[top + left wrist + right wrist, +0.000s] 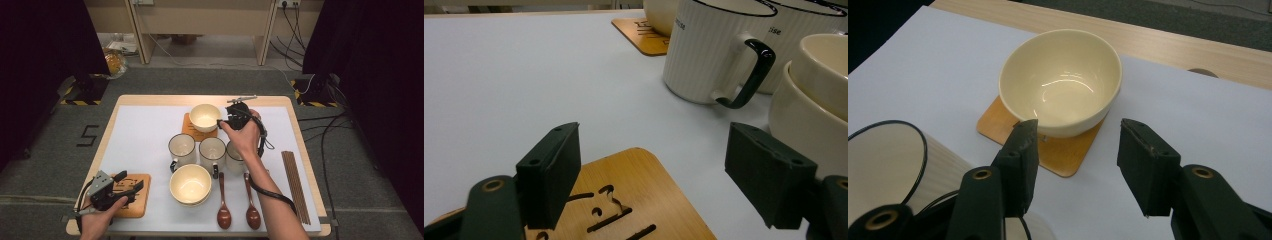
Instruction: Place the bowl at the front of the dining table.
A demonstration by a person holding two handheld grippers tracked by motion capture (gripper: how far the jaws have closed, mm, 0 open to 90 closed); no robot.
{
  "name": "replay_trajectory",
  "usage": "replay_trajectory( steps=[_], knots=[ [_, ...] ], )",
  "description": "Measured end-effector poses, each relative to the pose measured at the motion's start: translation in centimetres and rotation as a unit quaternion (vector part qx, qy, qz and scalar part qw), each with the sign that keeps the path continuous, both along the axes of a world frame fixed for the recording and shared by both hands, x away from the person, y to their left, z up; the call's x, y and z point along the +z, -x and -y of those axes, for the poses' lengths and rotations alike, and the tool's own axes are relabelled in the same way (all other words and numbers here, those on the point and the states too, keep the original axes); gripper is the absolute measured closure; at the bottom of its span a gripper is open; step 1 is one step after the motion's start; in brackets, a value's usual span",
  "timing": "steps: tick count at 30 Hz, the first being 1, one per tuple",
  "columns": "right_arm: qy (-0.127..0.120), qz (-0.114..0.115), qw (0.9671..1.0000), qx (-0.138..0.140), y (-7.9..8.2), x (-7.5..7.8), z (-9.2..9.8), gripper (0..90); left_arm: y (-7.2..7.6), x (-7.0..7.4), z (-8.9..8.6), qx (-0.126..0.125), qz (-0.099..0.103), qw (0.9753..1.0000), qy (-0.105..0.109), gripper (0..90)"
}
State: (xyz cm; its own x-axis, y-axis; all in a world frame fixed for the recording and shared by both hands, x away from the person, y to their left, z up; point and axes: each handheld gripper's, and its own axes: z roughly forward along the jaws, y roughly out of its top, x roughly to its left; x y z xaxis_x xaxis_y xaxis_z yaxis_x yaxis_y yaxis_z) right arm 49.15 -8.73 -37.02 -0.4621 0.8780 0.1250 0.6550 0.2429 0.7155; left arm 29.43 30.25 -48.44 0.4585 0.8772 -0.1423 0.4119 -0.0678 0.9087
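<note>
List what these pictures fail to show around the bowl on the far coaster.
- Right mug, high view: mostly covered by the right hand.
- Far coaster, right gripper view: cut-out pattern hidden under the bowl.
- Mug lettering, left gripper view: cut off, unreadable.
- Near coaster, left gripper view: cut by the bottom edge.

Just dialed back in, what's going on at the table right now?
A person is laying out tableware. The right hand-held gripper is open just beside a cream bowl that sits on a wooden coaster at the far side. The left hand-held gripper is open over a second, bare coaster at the near left. Three mugs, stacked bowls, spoons and chopsticks wait nearby.
</note>
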Motion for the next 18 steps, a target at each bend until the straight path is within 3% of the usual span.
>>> replay_trajectory(
  steps=[10,18],
  knots=[
    [-0.008,0.003,1.0000,0.005,2.7,-0.1,1.3,49.3,-0.2,0.1,0.3,-0.004,0.006,1.0000,0.003,21.8],
    [-0.010,0.000,1.0000,0.000,3.6,-0.8,2.1,48.9,-0.1,0.0,0.2,-0.004,0.004,1.0000,0.002,21.8]
  ],
)
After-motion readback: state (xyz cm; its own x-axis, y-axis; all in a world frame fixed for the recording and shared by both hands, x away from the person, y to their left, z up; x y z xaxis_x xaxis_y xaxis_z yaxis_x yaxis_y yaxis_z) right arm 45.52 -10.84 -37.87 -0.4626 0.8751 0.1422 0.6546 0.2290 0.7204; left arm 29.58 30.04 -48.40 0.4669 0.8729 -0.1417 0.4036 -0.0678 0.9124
